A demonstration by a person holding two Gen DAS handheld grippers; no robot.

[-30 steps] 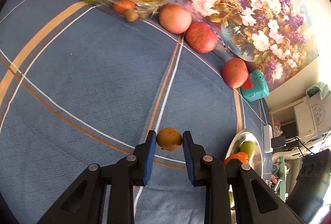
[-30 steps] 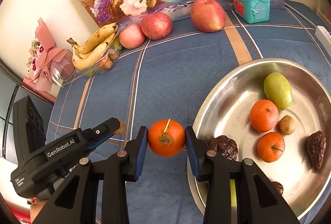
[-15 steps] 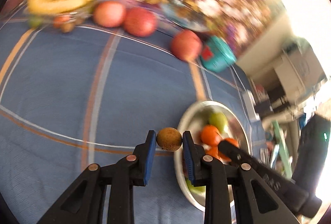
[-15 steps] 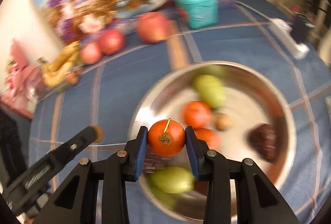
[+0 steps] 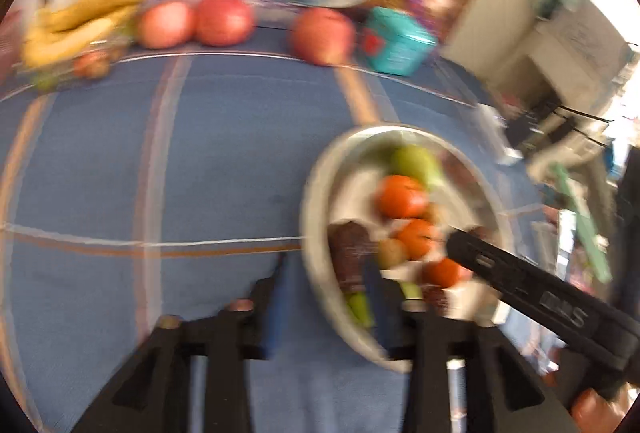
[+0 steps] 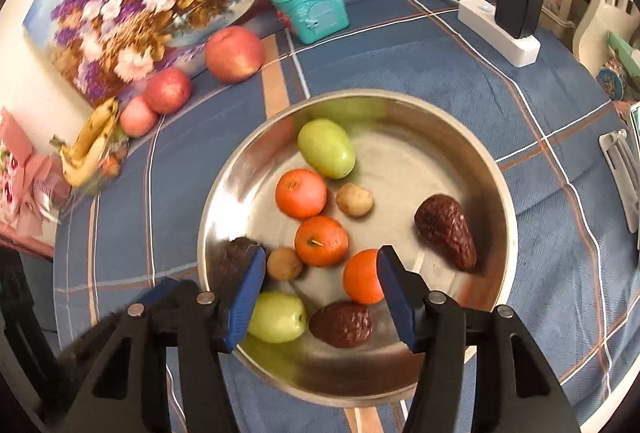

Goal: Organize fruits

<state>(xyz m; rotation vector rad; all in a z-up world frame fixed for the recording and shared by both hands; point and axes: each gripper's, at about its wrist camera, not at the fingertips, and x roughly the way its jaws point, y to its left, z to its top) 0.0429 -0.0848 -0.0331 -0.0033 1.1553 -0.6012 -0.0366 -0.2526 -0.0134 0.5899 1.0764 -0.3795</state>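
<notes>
Both claws hang spread and empty over the steel bowl (image 6: 496, 169). The right claw (image 6: 320, 287) has an orange (image 6: 362, 277) just inside its right finger and a small brown fruit (image 6: 284, 264) just inside its left. The left claw (image 5: 326, 297) straddles the bowl's near rim, blurred. To finish this drop well, lift each claw straight up, away from the bowl, before swinging toward the apples (image 6: 234, 53) far ahead, so no finger nudges the settled fruit.

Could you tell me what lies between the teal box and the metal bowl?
In the right wrist view, only bare blue tablecloth separates the teal box from the metal bowl.
</notes>
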